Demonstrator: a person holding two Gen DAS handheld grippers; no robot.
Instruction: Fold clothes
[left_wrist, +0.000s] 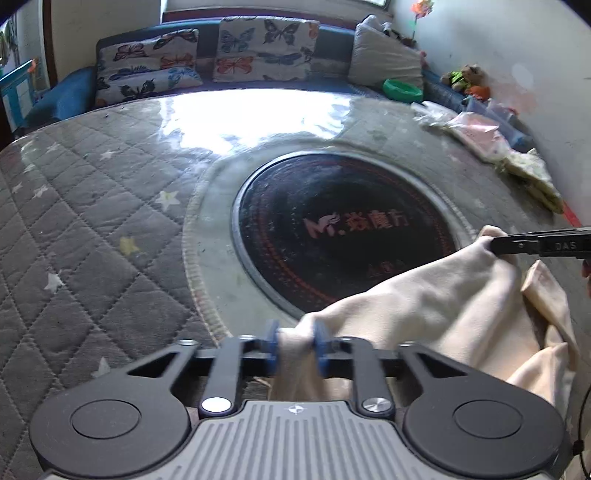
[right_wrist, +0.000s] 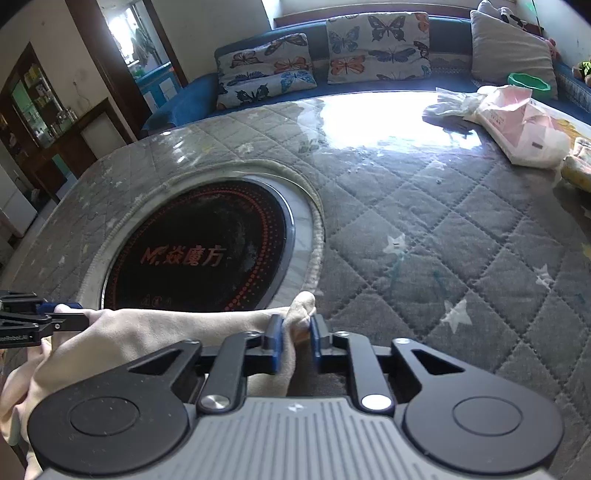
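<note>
Cloth: my cream cloth (left_wrist: 436, 314) lies bunched at the near edge of the worktop, one stretch of it pulled between my two tongs and lapping the near rim of the black disc.
Left tongs: my left tongs (left_wrist: 297, 345) are clenched on a gathered fold of the cloth; I see the blue pads (left_wrist: 320, 343) pressing it from both sides.
Right tongs: my right tongs (right_wrist: 293, 338) are clenched on a knotted-looking corner of the cloth (right_wrist: 155, 332), which pokes up between the blue pads (right_wrist: 276, 341).
Cross-view: from the left wrist I see the right tongs' dark fingers (left_wrist: 535, 243) coming in from the right edge, clamped on the cloth's far corner; from the right wrist the left tongs come in from the left edge, holding the other end.
Worktop: a grey quilted cover with pale stars (left_wrist: 92, 206) under a glossy clear sheet, glare along the far edge.
Disc: a round black disc (left_wrist: 343, 236) with red lettering is set in the middle of the worktop, ringed by a pale hem.
Far right corner: a pink-and-white bag (right_wrist: 524, 122) and some yellowish bundles lie there, well apart from the cloth.
Beyond: a blue sofa (right_wrist: 192, 96) with butterfly cushions (right_wrist: 266, 70) runs past the far edge.
</note>
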